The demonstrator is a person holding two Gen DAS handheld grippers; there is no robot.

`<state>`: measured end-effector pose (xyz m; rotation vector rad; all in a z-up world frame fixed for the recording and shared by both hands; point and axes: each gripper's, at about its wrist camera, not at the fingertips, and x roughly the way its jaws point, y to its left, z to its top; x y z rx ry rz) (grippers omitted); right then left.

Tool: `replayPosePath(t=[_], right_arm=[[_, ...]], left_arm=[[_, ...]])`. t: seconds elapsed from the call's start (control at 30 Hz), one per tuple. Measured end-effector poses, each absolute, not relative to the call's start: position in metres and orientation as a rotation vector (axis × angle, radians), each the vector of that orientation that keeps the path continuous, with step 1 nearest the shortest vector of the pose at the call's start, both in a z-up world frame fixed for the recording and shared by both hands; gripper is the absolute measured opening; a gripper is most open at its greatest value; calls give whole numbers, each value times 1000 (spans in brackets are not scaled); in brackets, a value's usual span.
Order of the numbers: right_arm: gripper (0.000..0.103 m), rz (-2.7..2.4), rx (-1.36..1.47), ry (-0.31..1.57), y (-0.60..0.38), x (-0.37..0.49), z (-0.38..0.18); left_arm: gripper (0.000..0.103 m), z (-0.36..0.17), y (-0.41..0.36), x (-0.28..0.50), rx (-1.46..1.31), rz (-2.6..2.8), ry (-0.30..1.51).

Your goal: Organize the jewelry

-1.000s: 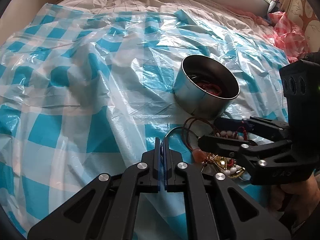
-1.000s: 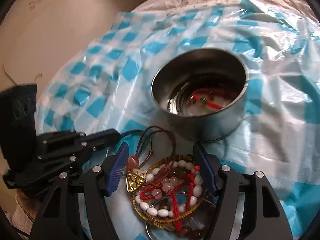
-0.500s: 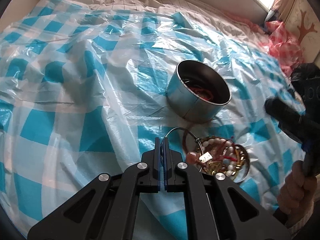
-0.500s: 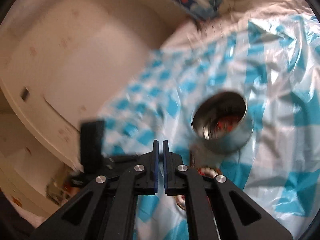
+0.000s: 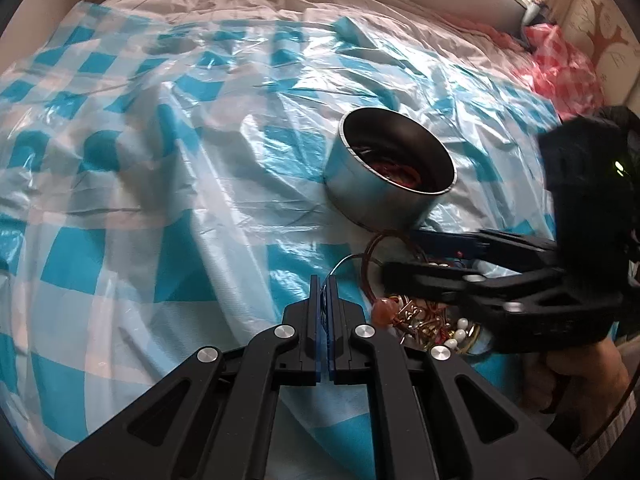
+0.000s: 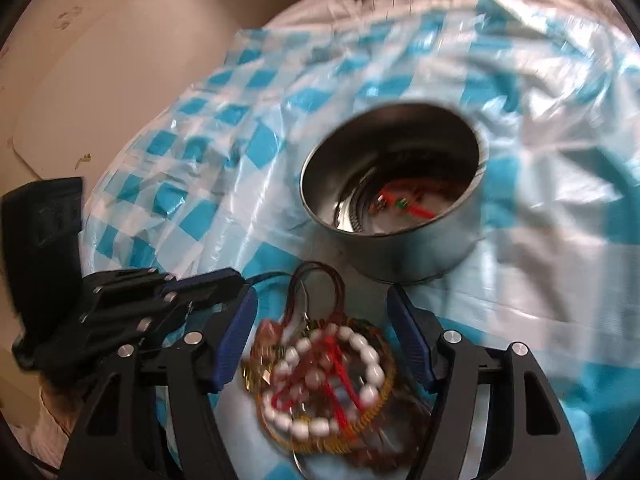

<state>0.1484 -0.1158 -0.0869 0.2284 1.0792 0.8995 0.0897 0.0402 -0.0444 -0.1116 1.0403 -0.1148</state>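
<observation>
A tangled jewelry pile (image 6: 328, 380) lies on the sheet: a white bead bracelet, red cord, a gold woven ring and a brown cord loop. My right gripper (image 6: 320, 300) straddles it, its jaws opening, pads clear of the pile on both sides. In the left wrist view the right gripper (image 5: 400, 254) hangs low over the pile (image 5: 424, 320). Just behind stands a steel bowl (image 6: 400, 248), (image 5: 384, 196) holding red cord jewelry (image 6: 404, 204) and a metal ring. My left gripper (image 5: 324, 280) is shut beside the pile; a thin wire hoop (image 5: 344, 262) reaches its tips, and I cannot tell whether it is pinched.
A crinkled blue-and-white check plastic sheet (image 5: 160, 184) covers the bed. Red-and-pink check plastic (image 5: 560, 64) is bunched at the far right. A beige headboard (image 6: 100, 80) rises on the left in the right wrist view. A hand (image 5: 576, 376) holds the right gripper's handle.
Half a second ago the right gripper was shut and pulled back from the pile; now it is back over the pile with jaws apart. The left gripper has stayed shut in place.
</observation>
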Motion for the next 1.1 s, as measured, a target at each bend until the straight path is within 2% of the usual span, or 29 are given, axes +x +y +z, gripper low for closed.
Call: replayPosePath(t=[0.03, 0.07, 0.1, 0.27, 0.57, 0.8, 1.1], right_arm=[[37, 914, 229, 1085, -113, 149, -88], [23, 924, 230, 1090, -113, 148, -89], [5, 923, 236, 1089, -115, 147, -90], [3, 984, 373, 1033, -136, 144, -75], [3, 1077, 670, 810, -193, 135, -33], [3, 1025, 684, 734, -214, 138, -20], [3, 961, 549, 732, -193, 149, -4]], left_arm=[[2, -45, 39, 90, -107, -117, 1041], [2, -45, 38, 90, -101, -113, 1042], [2, -45, 38, 91, -98, -109, 1044], [2, -46, 39, 92, -101, -107, 1047], [2, -30, 49, 87, -228, -183, 985], [2, -14, 49, 91, -294, -208, 906], [2, 0, 34, 124, -298, -164, 871]])
